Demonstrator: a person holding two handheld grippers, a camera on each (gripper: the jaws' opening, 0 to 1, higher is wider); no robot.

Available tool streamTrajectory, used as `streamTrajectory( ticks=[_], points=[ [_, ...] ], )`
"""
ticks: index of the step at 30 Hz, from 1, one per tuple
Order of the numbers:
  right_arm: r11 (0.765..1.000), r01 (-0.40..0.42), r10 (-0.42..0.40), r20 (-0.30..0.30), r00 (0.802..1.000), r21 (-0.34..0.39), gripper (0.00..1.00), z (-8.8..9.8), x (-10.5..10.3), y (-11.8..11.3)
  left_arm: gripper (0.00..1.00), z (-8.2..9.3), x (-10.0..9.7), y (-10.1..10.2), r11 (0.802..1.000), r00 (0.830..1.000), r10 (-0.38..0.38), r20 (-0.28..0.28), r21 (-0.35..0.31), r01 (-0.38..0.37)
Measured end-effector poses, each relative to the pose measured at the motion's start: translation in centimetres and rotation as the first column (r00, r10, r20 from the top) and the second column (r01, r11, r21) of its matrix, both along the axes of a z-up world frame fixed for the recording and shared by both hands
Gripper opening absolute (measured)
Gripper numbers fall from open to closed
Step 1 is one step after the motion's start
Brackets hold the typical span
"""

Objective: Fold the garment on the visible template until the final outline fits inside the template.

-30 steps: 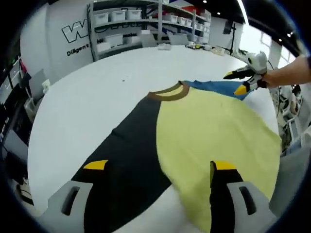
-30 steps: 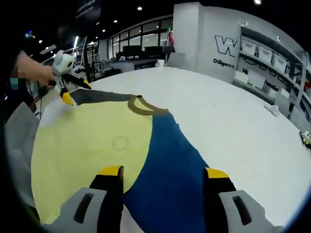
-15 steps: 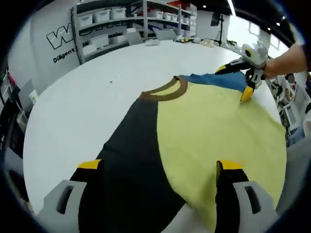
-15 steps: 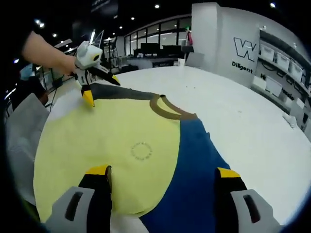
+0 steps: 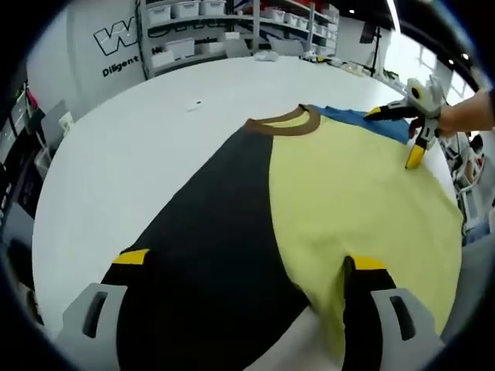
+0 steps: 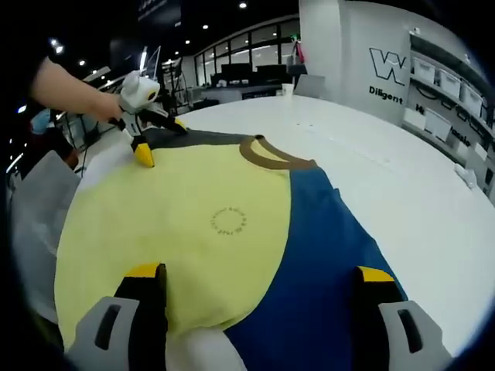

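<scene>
The shirt (image 5: 309, 209) lies flat on the white table (image 5: 147, 131), its yellow front flanked by a black sleeve and a blue sleeve (image 6: 325, 263). The left gripper (image 5: 247, 267) and right gripper (image 6: 259, 278) each hover above a sleeve with jaws spread, holding nothing.

The left gripper view sat low and close over the black side of the garment (image 5: 309, 201), looking along its own tool (image 5: 244, 267) across the white surface (image 5: 139, 131) toward the shelving (image 5: 224, 31). The right gripper view hung just as near over the blue side, facing the opposite way toward dark windows (image 6: 240, 77). The 2 views shared the yellow panel and brown collar (image 6: 271, 154), and each caught the other tool at the far shoulder.
</scene>
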State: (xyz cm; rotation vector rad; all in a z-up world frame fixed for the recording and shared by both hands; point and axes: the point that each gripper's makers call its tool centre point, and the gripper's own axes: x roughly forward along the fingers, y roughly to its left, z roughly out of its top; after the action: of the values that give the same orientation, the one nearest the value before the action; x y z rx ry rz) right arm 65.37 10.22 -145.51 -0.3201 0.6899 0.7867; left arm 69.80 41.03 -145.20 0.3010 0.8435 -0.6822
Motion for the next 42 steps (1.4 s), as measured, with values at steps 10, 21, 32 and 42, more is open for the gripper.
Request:
streamTrajectory(
  ticks=[10, 21, 32, 42],
  points=[
    [1.0, 0.009, -0.009, 0.019, 1.0, 0.029, 1.0, 0.3, 1.3, -0.1, 1.0, 0.0, 0.0, 0.2, 0.998, 0.998, 0.066, 0.004, -0.002, -0.066],
    [1.0, -0.01, 0.01, 0.007, 1.0, 0.016, 1.0, 0.2, 3.6, -0.9, 1.0, -0.1, 1.0, -0.2, 0.995, 0.995, 0.095, -0.004, 0.006, -0.095],
    [0.999, 0.033, -0.033, 0.017, 0.999, 0.027, 1.0, 0.3, 1.5, -2.9, 1.0, 0.0, 0.4, 1.6, 0.995, 0.995, 0.098, -0.029, 0.025, -0.098],
    [0.997, 0.074, -0.074, -0.024, 0.997, -0.006, 1.0, -0.1, 0.1, -4.9, 1.0, 0.1, 0.5, 5.3, 0.983, 0.983, 0.182, 0.009, -0.007, -0.182]
  ],
)
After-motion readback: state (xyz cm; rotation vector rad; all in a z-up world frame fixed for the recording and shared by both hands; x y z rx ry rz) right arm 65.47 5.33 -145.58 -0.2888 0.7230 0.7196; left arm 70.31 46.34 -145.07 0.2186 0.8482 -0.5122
